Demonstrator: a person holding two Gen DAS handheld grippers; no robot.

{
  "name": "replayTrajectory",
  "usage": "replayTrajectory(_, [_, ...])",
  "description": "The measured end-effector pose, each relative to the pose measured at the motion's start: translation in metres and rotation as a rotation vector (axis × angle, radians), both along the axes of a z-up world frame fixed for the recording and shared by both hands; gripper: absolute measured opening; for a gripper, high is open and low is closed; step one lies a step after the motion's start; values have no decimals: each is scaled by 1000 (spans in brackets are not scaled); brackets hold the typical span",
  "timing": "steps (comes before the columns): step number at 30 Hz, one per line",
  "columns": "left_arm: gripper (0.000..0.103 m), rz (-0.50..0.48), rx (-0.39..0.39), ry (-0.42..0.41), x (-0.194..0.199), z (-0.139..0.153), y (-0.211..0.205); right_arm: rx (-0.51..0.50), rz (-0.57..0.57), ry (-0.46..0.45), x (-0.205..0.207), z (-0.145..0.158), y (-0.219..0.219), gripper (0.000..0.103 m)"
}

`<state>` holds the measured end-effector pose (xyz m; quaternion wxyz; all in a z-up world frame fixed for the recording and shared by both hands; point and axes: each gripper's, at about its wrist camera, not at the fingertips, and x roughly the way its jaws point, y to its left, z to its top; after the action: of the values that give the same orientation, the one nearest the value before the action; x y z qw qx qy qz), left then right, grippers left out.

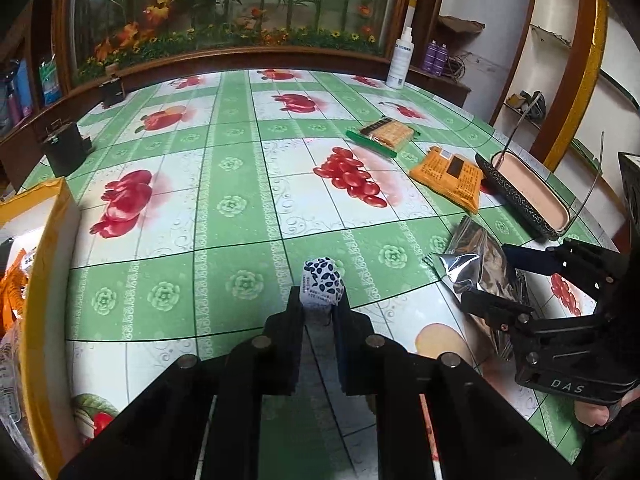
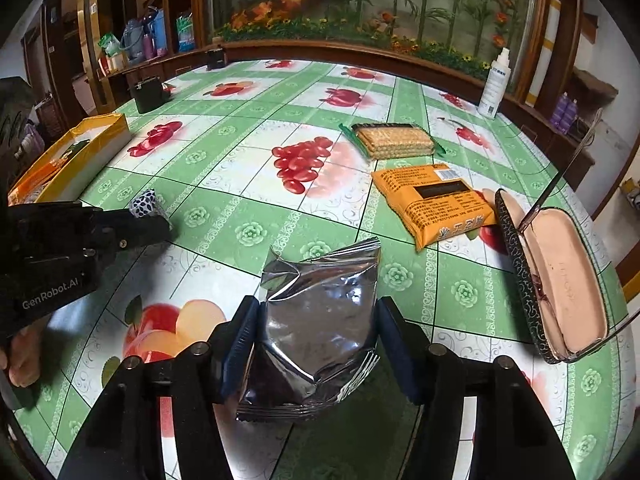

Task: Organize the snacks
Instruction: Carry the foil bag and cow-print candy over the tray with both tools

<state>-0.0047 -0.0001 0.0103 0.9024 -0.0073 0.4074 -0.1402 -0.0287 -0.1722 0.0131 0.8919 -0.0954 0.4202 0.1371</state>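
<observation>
Beside the yellow box (image 1: 44,240) (orange packets inside), left tool (image 1: 320,300) pinches a small snack (image 1: 322,280); right tool (image 2: 316,336) clasps a silver packet (image 2: 316,320).

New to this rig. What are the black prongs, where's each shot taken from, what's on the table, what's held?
No robot arm: a person holds a two-finger tool in each hand, each with a fisheye camera looking along its fingers. In the left view, the left gripper is shut on a small blue-and-white snack packet. In the right view, the right gripper has a silver foil bag between its fingers. On the table: crackers, an orange packet, an open glasses case, a yellow box.
</observation>
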Motion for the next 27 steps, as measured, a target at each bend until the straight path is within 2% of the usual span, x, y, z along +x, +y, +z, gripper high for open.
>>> replayTrajectory(7, [13, 15, 14, -49, -7, 8, 3, 99, -55, -48, 1, 13, -11, 64])
replayTrajectory(12, [13, 23, -35, -56, -13, 17, 10, 150, -65, -69, -1, 20, -11, 64])
replayTrajectory(19, [13, 45, -66, -96, -40, 41, 28, 188, -41, -56, -7, 22, 8, 64])
replayTrajectory(27, [13, 130, -97, -137, -75, 68, 81, 237, 45, -30, -21, 27, 59, 64])
